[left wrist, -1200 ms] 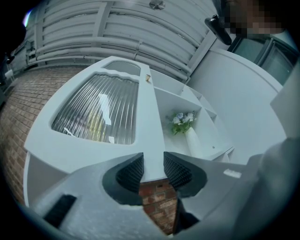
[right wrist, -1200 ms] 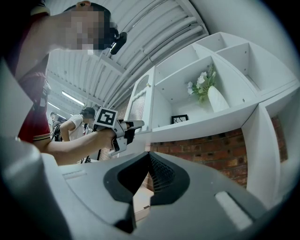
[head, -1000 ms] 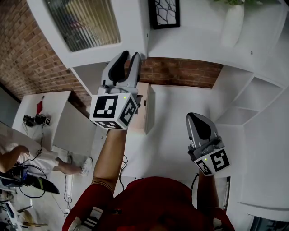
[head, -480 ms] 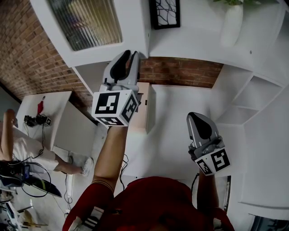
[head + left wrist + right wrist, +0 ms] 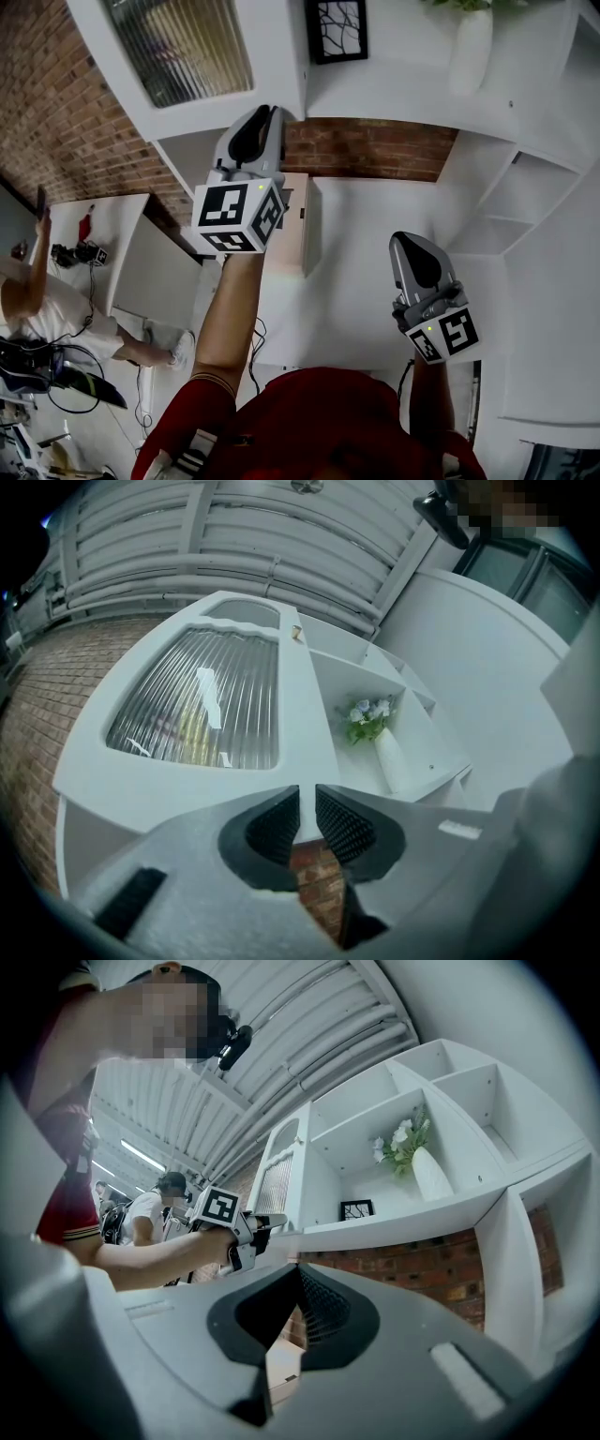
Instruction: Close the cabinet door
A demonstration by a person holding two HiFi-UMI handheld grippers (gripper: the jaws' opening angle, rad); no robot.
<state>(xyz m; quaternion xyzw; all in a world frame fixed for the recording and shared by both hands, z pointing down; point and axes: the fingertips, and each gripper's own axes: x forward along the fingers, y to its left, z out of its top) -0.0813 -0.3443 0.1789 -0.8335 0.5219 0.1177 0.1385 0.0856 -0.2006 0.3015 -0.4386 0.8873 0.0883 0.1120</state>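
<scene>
The white cabinet door with a ribbed glass pane (image 5: 178, 47) stands swung open from the white wall cabinet (image 5: 394, 89), the left gripper (image 5: 260, 117) has just been closing its jaws and now pinches the door's lower corner, and the right gripper (image 5: 409, 244) hangs pressed together and empty, so by my judgement the whole swing shut is left to do.

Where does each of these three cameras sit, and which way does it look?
Head view: on the person's head, looking steeply down at the shelves; the left forearm, red shirt, left gripper and right gripper show.
Left gripper view: on the left gripper, looking up along its jaws, which have just been closing, with the edge of the cabinet door between them.
Right gripper view: on the right gripper, looking along its shut jaws; the left forearm shows.
Shared: all show the cabinet door and the vase.
</scene>
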